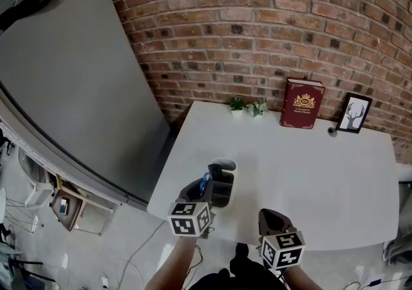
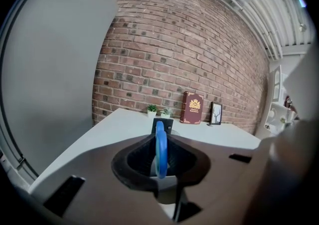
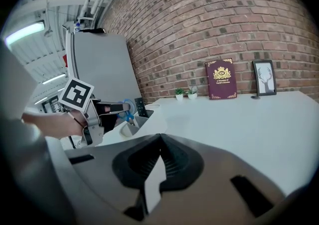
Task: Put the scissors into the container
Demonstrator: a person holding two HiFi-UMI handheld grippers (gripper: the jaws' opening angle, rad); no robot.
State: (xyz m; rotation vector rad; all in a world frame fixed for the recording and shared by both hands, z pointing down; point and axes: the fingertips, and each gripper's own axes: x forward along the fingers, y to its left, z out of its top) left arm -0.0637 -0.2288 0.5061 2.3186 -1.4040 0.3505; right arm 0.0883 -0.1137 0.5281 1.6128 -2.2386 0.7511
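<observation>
The left gripper's (image 2: 160,138) jaws are clamped on the blue handle loop of the scissors (image 2: 161,153), held edge-on just above the compartmented container (image 1: 226,166) near the white table's (image 1: 315,173) front left corner; the right gripper (image 3: 160,140), jaws pressed together on nothing, hovers beside it.

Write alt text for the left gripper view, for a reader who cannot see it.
The left hand-held gripper is shut on the blue handle of the scissors, held edge-on to the camera, with a white table ahead. At the table's far side, small potted plants, a red book and a framed picture stand against a brick wall.
</observation>
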